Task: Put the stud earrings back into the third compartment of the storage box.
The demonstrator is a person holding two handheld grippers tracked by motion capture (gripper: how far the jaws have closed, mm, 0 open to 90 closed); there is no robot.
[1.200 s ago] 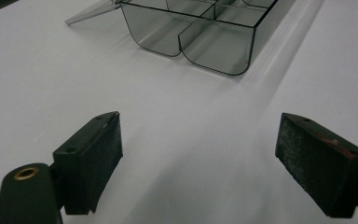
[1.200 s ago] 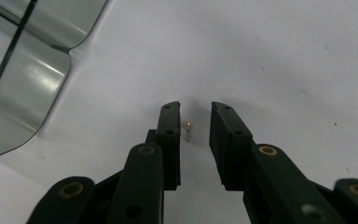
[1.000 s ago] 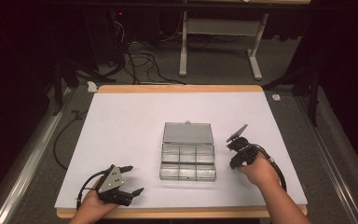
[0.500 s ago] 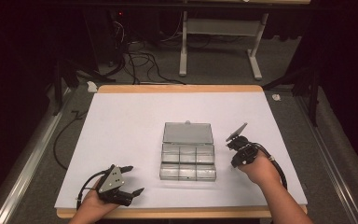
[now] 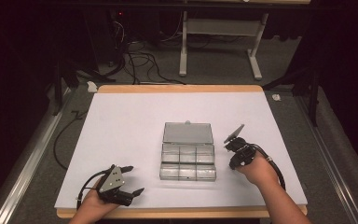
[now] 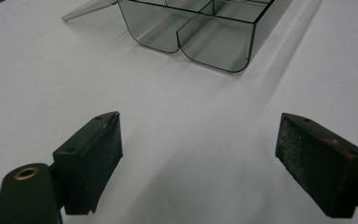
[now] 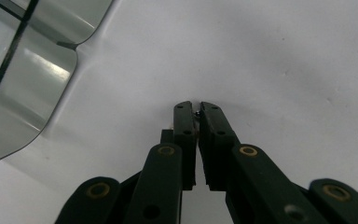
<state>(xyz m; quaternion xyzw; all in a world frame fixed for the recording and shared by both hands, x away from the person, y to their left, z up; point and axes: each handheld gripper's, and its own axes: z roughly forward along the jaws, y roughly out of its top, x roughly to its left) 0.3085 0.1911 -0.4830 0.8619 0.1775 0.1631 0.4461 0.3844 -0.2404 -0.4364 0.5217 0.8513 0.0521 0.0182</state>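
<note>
Left gripper [image 5: 129,179] sits at the near edge of the white table [image 5: 130,121] in the high view, off to the near left of the clear compartment box [image 5: 188,161], and its jaws are spread wide, pointing toward that box. A grey three-cornered plate rides on top of it, a black cable loops away behind, and the person's left hand [image 5: 95,203] wraps it from below with the forearm coming up from the bottom edge. Over on the other side of the box, the right gripper [image 5: 230,140] is just beside the box's right wall, its plate tipped up on edge; the right hand [image 5: 256,170] holds it with the wrist angled in toward the box. That box lies at the middle of the table, lid [image 5: 188,132] open and laid back on the far side.

Switching to the left gripper view: both black pads [image 6: 103,154] stand far apart with bare white table between them, and the box's corner [image 6: 200,32] lies ahead, well apart from the jaws, its curved dividers visible through the clear wall.

Now the right gripper view: the jaws are pressed almost together, tips down close to the table, a tiny speck between them that I cannot make out. A rounded box edge [image 7: 23,79] shows off to the left of the jaws. No readable writing anywhere.
</note>
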